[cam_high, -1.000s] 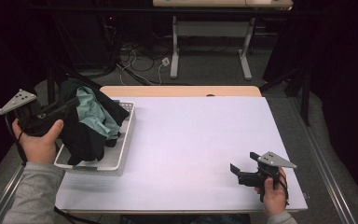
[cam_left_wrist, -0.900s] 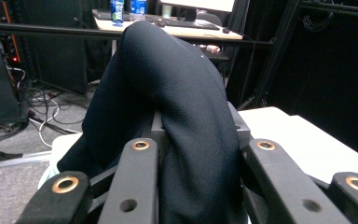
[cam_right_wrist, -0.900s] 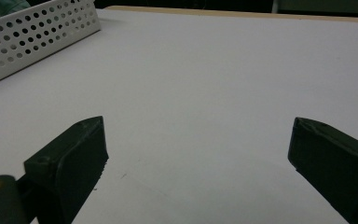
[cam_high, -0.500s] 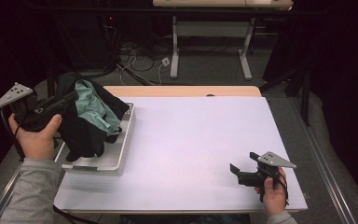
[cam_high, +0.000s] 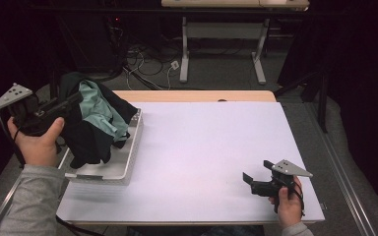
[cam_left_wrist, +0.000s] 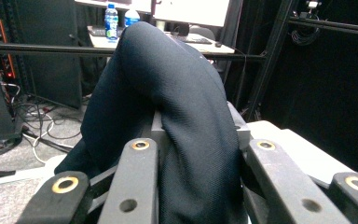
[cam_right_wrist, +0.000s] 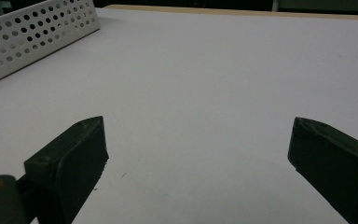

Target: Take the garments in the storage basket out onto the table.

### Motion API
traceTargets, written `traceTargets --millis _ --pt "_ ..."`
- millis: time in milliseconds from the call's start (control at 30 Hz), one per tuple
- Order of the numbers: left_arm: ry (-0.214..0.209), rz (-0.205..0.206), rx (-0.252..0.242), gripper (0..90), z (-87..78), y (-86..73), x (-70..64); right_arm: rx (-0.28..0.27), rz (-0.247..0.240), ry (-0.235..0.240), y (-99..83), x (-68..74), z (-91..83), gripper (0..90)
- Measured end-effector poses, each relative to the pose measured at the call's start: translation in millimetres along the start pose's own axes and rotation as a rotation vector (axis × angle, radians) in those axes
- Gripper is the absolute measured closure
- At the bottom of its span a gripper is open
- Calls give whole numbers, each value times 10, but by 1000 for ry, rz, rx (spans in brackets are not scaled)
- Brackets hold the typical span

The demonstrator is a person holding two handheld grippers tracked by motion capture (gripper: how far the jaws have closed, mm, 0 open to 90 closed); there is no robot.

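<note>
The left tongs (cam_high: 71, 102), clamping dark cloth (cam_left_wrist: 177, 116) above the basket (cam_high: 128, 162) at the bench's left edge, are needing a high lift; the right tongs (cam_right_wrist: 198, 154) are gaping empty.

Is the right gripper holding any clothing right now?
No, the right gripper stands open with bare white table between its jaws.
</note>
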State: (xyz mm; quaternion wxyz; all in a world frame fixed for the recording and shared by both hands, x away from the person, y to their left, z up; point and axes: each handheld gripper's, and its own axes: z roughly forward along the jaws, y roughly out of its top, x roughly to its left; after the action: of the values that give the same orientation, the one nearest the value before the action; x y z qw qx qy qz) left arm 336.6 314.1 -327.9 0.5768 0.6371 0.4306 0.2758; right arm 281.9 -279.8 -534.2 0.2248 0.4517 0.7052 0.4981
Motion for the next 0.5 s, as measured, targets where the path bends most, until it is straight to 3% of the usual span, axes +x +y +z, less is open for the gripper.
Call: traceTargets --millis 500 --pt "-29 14 -22 733 103 197 -169 -1 -2 1 -1 -1 4 43"
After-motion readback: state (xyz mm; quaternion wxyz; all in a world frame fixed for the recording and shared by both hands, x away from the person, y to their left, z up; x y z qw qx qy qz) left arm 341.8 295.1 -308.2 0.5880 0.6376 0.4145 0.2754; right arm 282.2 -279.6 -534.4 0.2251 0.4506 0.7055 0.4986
